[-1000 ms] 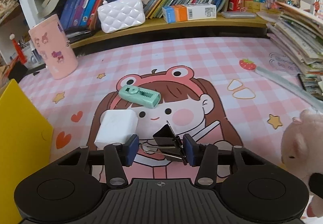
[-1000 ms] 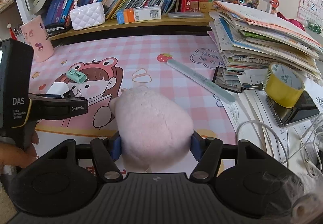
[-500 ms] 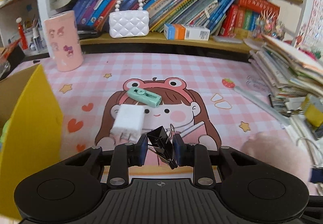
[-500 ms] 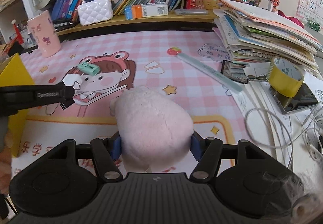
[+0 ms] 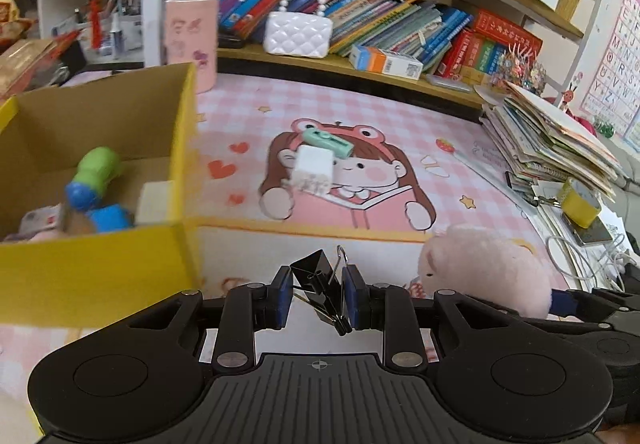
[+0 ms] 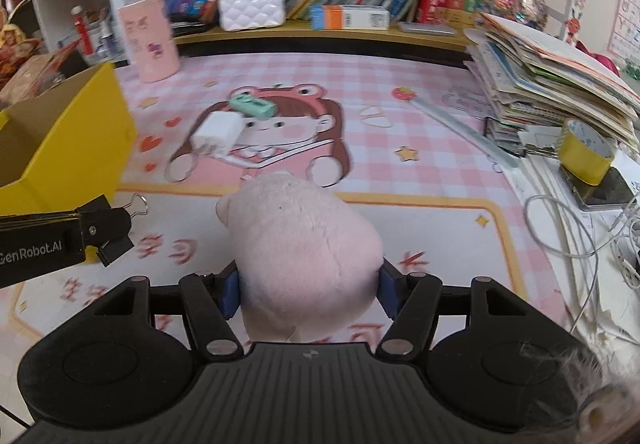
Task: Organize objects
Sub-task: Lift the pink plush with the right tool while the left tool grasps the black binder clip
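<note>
Left gripper (image 5: pixel 316 298) clenched on a black binder clip (image 5: pixel 320 280), carried clear of the pink cartoon desk mat (image 5: pixel 360 116). Clip tilted between the blue pads: black triangular body pointing up and to the left, wire handles running along its long axis, one loop poking up above the pads, the other end angling down toward the near edge. Seen from the right wrist view as well, clip (image 6: pixel 116 222) pinched at the tip of the left gripper (image 6: pixel 92 232), wire loop pointing up and right.

Right gripper (image 6: pixel 308 284) grasping a pink plush toy (image 6: pixel 304 248), squeezed at its sides, rounded bulk rising above the pads, small ear or snout toward the far left. Same plush (image 5: pixel 484 268) at the near right of the left wrist view.

Yellow cardboard box (image 5: pixel 100 268) open at the near left, just left of the held clip. Inside: a green and blue toy (image 5: pixel 94 176) lying on its side, a blue block (image 5: pixel 110 216), a pale cream block (image 5: pixel 154 200) against the right wall, and something pink and white at the left, too blurred to name.

On the mat, farther off: white charger (image 5: pixel 314 168) touching or just beside a mint green clip-like item (image 5: pixel 328 140). Pink cup (image 5: pixel 192 40) beyond the box's far right corner.
</note>
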Tool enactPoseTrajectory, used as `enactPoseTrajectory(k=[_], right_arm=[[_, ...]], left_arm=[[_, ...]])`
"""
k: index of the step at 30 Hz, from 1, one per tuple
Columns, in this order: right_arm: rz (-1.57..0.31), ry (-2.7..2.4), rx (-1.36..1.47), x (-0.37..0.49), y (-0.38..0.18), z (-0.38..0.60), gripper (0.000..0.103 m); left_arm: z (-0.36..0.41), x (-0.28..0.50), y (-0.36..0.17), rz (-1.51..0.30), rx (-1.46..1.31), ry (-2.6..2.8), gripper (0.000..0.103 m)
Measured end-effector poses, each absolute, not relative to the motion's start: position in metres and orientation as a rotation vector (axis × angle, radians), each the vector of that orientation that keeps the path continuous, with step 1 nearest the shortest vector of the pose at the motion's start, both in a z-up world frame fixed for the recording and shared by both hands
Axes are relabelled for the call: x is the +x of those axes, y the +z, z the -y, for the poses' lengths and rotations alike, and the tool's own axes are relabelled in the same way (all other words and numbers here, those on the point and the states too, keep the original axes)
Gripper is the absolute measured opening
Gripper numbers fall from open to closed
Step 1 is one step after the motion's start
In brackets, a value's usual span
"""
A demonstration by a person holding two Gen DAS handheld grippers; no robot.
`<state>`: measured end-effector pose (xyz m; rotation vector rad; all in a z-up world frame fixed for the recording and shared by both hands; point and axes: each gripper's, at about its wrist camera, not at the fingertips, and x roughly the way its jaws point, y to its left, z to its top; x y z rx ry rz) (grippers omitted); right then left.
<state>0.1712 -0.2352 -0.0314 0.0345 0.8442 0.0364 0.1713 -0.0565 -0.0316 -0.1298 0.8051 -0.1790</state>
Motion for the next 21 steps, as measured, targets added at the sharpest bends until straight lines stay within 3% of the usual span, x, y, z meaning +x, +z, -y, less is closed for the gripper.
enactPoseTrajectory(k=[21], right_arm=[[-0.842, 0.245, -0.04, 0.069, -0.02, 0.079, 0.062]], left_arm=[[-0.086, 0.053, -0.01, -0.728, -0.201, -0.018, 0.025]])
